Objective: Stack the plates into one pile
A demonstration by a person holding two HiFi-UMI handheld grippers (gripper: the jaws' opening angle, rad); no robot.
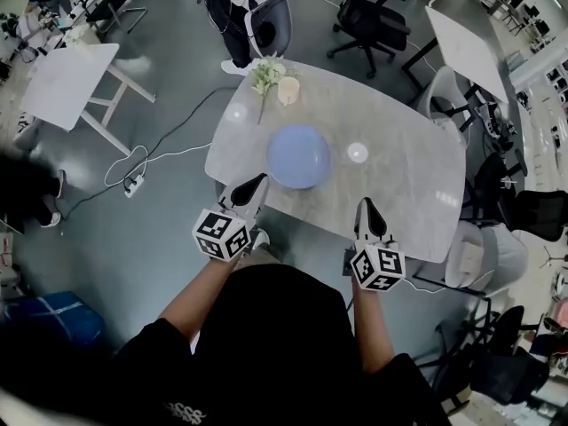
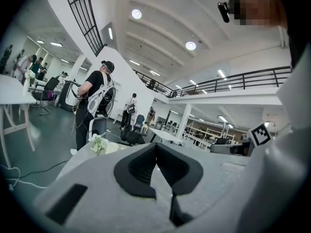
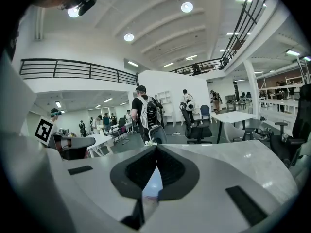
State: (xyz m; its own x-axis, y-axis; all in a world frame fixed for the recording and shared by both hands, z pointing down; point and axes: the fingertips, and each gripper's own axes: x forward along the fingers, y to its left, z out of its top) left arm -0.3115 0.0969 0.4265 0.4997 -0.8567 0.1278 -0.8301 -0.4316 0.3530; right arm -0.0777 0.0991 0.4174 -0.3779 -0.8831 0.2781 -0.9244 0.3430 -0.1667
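Note:
A blue plate lies in the middle of the grey marble table; whether more plates lie under it I cannot tell. My left gripper hovers at the table's near left edge, just short of the plate, jaws shut and empty. Above the near edge to the plate's right, my right gripper is likewise shut and holds nothing. In the left gripper view the closed jaws point across the tabletop. The right gripper view shows its closed jaws with a sliver of the blue plate beyond them.
A small bunch of white flowers and a cream cup stand at the table's far end. A small white round spot shows right of the plate. A person stands beyond the table. Office chairs and a white side table surround it.

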